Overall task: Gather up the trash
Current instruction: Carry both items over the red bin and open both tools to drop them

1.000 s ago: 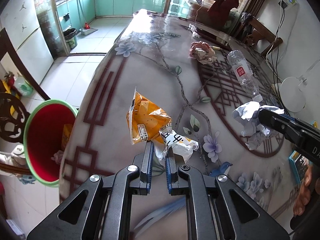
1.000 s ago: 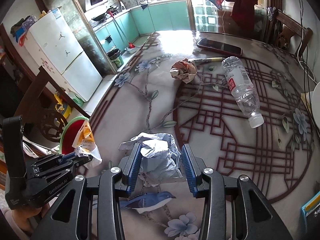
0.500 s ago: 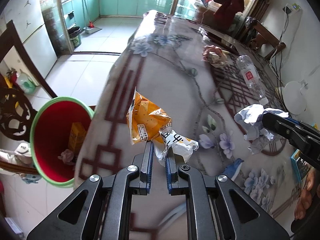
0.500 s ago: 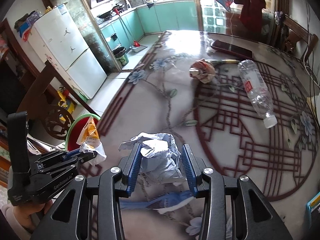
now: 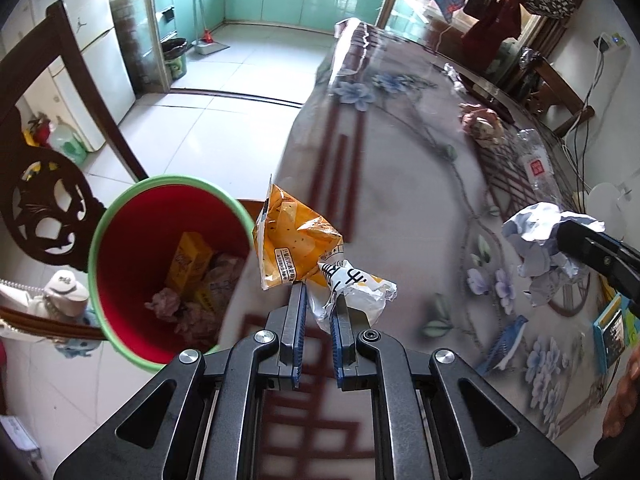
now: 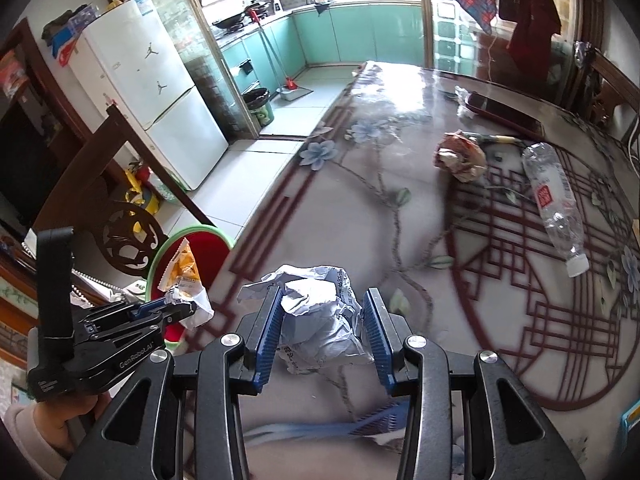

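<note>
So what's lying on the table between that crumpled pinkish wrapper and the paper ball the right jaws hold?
Nothing: bare flowered tablecloth between wrapper and paper ball, right wrist view.

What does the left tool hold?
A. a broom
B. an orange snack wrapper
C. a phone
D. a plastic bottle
B: the left tool is shut on the wrapper, close to the bin; the bottle lies on the table.
</note>
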`<state>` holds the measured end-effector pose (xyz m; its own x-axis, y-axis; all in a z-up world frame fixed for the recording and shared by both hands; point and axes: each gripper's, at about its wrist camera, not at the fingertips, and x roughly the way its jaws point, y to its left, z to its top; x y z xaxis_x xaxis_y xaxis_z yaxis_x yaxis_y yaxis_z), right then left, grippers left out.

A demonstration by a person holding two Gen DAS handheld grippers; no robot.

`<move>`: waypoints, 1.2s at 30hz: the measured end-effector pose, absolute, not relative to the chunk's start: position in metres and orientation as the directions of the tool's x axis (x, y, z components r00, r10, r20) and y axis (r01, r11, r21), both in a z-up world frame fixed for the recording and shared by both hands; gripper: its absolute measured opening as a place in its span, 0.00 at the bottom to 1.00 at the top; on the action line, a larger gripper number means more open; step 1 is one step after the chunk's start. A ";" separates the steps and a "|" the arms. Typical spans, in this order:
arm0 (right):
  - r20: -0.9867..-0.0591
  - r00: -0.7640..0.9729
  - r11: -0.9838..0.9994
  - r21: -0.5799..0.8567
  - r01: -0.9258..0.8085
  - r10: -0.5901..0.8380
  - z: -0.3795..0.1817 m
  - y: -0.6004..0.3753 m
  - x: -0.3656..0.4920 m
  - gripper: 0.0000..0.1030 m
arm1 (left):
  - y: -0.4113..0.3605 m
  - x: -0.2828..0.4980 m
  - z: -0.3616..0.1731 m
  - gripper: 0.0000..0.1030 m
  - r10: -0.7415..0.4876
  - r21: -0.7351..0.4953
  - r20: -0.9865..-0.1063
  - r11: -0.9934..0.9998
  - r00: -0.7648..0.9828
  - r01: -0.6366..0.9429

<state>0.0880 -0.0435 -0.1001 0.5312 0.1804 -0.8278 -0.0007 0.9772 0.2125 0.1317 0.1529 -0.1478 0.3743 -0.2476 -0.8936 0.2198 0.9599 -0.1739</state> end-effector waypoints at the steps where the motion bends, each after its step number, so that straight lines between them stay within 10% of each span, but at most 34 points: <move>1: -0.828 0.531 0.977 0.212 -0.005 0.182 -0.100 -0.039 0.090 0.38 | 0.158 0.134 -0.149 0.10 -0.246 -0.174 -0.894 0.961 0.374 0.216; 36: -0.826 0.471 0.944 0.210 -0.253 0.310 -0.104 0.092 0.150 0.38 | 0.281 0.171 -0.189 0.10 -0.121 -0.136 -0.933 0.991 0.338 -0.020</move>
